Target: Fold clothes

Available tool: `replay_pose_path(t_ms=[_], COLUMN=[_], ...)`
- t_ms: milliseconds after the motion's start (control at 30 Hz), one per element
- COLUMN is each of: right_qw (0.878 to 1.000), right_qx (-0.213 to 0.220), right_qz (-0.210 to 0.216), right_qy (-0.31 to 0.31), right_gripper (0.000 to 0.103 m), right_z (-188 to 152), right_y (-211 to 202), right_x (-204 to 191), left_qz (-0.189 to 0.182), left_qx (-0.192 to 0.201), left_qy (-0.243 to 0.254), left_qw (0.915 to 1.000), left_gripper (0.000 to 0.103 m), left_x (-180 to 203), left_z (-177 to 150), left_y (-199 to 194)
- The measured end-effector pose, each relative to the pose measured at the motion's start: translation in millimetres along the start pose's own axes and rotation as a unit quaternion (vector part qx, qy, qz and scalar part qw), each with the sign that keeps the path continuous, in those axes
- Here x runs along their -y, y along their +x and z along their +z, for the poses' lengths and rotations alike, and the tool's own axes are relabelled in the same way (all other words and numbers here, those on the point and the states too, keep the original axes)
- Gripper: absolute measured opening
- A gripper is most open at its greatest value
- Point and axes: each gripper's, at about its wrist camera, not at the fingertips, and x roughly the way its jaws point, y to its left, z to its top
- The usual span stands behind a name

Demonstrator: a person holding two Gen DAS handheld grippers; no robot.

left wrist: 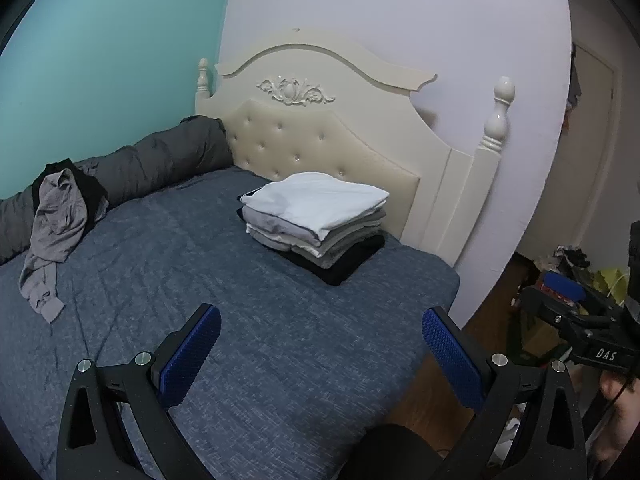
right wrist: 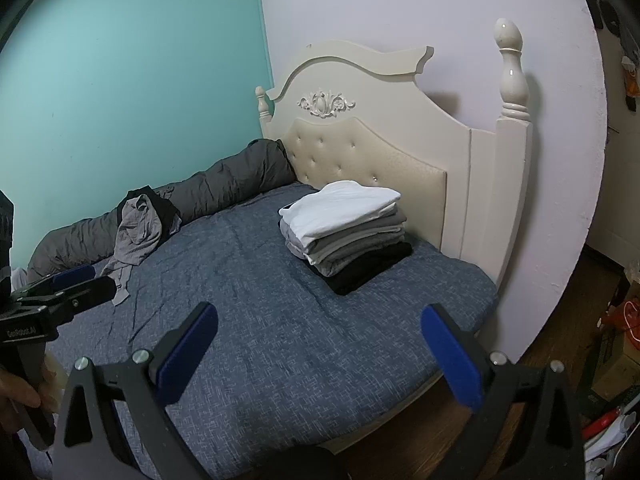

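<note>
A stack of folded clothes (left wrist: 316, 222) (right wrist: 346, 232), white on top and black at the bottom, sits on the blue bed (left wrist: 180, 264) (right wrist: 248, 280) near the headboard. A crumpled grey garment (left wrist: 56, 228) (right wrist: 134, 232) lies unfolded at the bed's far left, with a dark garment (left wrist: 90, 188) behind it. My left gripper (left wrist: 320, 336) hangs open above the bed's near edge, holding nothing. My right gripper (right wrist: 318, 336) is open too, over the near right corner of the bed. Each gripper shows at the side of the other's view.
A rolled grey duvet (left wrist: 160, 160) (right wrist: 224, 188) lines the teal wall side. The cream headboard (left wrist: 328, 136) (right wrist: 384, 160) stands behind the stack. Cluttered boxes and bags (right wrist: 616, 340) sit on the wooden floor at right. A hand (right wrist: 16, 396) grips the left tool's handle.
</note>
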Motion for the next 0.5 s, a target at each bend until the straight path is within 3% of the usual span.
replay_pose_path(t_ms=[500], right_qw=[1.000], right_qx=[-0.002], right_qz=[-0.001], right_qy=[0.001], right_gripper=[0.102], right_z=[-1.8], right_y=[0.3], right_x=[-0.4], left_qz=[-0.001], left_qx=[-0.005], left_qy=[-0.003], left_qw=[1.0000], left_gripper=[0.103], left_x=[-2.2], left_z=[-1.7], left_y=[1.3])
